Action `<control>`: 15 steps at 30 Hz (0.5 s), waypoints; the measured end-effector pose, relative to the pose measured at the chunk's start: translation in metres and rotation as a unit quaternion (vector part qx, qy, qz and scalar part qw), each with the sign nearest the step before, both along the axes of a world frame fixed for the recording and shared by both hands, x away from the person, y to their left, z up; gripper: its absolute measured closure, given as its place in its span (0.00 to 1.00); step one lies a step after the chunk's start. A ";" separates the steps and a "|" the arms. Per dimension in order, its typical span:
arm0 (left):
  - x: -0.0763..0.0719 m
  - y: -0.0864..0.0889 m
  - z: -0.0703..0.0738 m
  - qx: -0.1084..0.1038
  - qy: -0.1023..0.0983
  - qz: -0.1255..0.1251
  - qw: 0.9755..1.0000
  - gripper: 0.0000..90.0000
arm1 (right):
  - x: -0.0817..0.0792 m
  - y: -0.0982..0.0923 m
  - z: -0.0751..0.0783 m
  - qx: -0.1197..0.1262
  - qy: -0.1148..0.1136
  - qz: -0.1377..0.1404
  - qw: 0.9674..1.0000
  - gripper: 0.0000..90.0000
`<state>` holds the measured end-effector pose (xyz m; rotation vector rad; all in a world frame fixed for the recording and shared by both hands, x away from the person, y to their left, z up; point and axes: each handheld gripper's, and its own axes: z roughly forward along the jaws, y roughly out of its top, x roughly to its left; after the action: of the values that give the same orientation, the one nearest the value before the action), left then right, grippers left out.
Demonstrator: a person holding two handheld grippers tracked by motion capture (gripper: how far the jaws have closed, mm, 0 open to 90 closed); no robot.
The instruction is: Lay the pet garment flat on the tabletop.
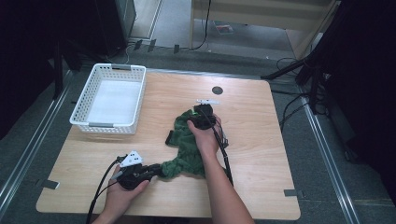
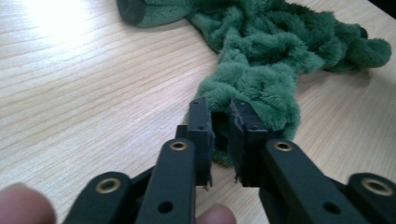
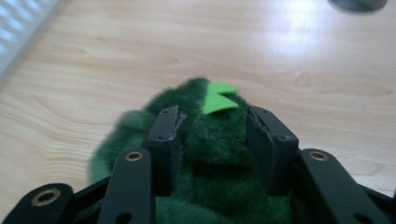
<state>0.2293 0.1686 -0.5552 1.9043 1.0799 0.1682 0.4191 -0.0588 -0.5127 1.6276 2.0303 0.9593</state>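
A dark green fuzzy cloth (image 1: pixel 186 150) lies bunched in the middle of the wooden table (image 1: pixel 261 149). My left gripper (image 1: pixel 156 171) is at its near end, shut on a fold of the cloth (image 2: pixel 261 60), with pile pinched between the jaws (image 2: pixel 220 126). My right gripper (image 1: pixel 200 112) rests over the far end of the cloth (image 3: pixel 210 140), open, one jaw on each side of the pile. A bright light-green tag (image 3: pixel 218 98) sticks up just beyond those jaws.
A white slatted basket (image 1: pixel 84 95) stands at the table's back left, with nothing in it. A small dark round disc (image 1: pixel 217 90) sits in the tabletop behind the cloth. Cables trail from both grippers toward the near edge. Bare wood lies to the right.
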 end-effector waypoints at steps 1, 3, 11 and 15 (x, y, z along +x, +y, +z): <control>0.000 0.000 0.000 0.000 0.001 0.003 1.000 0.91 | 0.003 0.001 -0.004 -0.001 0.003 0.003 1.000 0.64; 0.001 0.000 0.000 0.002 0.002 0.005 1.000 0.93 | 0.006 0.003 -0.011 -0.023 0.000 0.011 1.000 0.66; 0.002 0.001 0.001 -0.012 -0.017 0.023 1.000 0.90 | 0.021 -0.004 -0.027 -0.046 -0.026 0.038 0.998 0.68; 0.002 0.002 0.002 -0.025 -0.028 0.030 0.999 0.89 | 0.034 -0.008 -0.028 -0.041 -0.032 0.035 0.998 0.68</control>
<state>0.2316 0.1709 -0.5528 1.8145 1.0940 0.2251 0.4530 -0.0671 -0.5407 1.4727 2.0677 0.9279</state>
